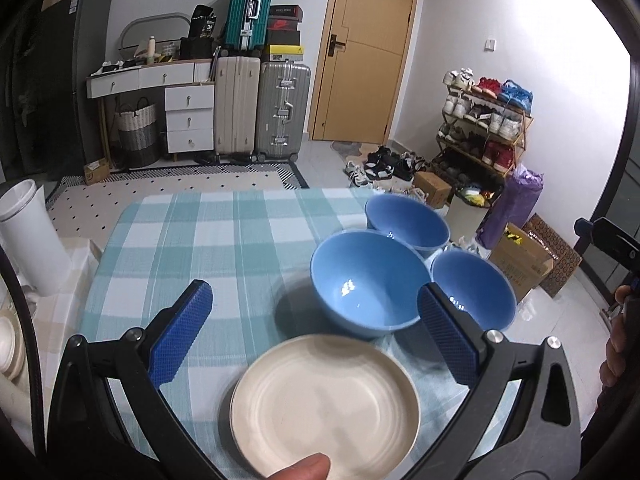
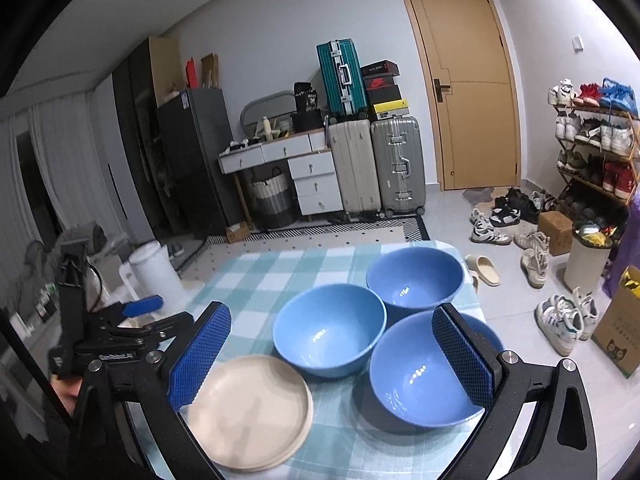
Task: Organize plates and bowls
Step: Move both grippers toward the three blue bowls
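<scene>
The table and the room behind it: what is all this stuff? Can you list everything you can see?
Bowls: three, blue, clustered on the table's right half.
Plate: one, cream, near edge of the table, by the bowls.
Tablecloth: one, teal-and-white check, covering the table.
Suitcases: three, teal, beige and silver, against the far wall.
Drawer unit: one, white, left of the suitcases.
Door: one, tan wood, shut.
Shoe rack: one, full of shoes, right wall.
White bin: one, left of the table.
Left gripper: black with blue pads, open over the plate.
Right gripper: same make, open over the bowls.
</scene>
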The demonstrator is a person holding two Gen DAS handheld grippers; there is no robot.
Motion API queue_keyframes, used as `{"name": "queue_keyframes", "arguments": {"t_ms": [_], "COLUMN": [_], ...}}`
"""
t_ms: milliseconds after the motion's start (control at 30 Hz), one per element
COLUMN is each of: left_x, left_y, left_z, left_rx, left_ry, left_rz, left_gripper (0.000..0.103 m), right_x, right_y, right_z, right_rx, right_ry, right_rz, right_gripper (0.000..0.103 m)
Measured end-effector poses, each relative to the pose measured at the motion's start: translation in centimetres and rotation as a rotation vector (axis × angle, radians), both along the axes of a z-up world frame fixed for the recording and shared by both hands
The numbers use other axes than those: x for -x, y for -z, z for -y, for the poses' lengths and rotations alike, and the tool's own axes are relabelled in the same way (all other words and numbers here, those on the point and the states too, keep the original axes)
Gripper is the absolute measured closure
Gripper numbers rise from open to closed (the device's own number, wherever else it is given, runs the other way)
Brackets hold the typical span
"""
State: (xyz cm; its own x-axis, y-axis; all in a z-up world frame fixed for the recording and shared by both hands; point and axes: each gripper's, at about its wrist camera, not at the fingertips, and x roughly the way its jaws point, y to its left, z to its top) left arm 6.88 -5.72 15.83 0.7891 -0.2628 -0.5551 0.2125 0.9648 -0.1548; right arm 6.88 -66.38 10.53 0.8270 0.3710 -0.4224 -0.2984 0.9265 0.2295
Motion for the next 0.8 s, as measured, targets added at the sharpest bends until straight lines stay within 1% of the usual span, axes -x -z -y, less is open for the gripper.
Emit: {"name": "queue_keyframes", "arguments": {"t_ms": [233,367,467,667,800], "left_x": [-2.0,-3.7,-4.8,-8.5,-10.9], "left_y": [-2.7,-4.0,-4.6,-5.0,-4.5], "left_z": [1.3,2.5,3.3,4.8,5.5], "left_rx": [-0.012,-0.025,-0.034,-0.024,-0.032], "left_ry": [0.018,0.039,0.053,0.063,0.065], "left_rz": [0.028,0.025,0.022,-0.02,-0.045], "left_gripper": [0.001,0.001,0.001,0.001,0.001], "right_x": [-1.3,-2.6,-3.5,-5.9,-7.6], "right_y": [-2.8,-3.7,-4.5,-6.2,-6.2], "right_z": [1.0,1.8,2.5,3.9,4.6], "right_rx": [0.0,-0.02,-0.057,-0.08,-0.075], "right_ry": [0.011,0.022,0.022,0.054,0.071], "right_rz": [0.008,-0.002,-0.008,0.002,-0.023], "right_gripper": [0.001,0.001,0.001,0.001,0.001]}}
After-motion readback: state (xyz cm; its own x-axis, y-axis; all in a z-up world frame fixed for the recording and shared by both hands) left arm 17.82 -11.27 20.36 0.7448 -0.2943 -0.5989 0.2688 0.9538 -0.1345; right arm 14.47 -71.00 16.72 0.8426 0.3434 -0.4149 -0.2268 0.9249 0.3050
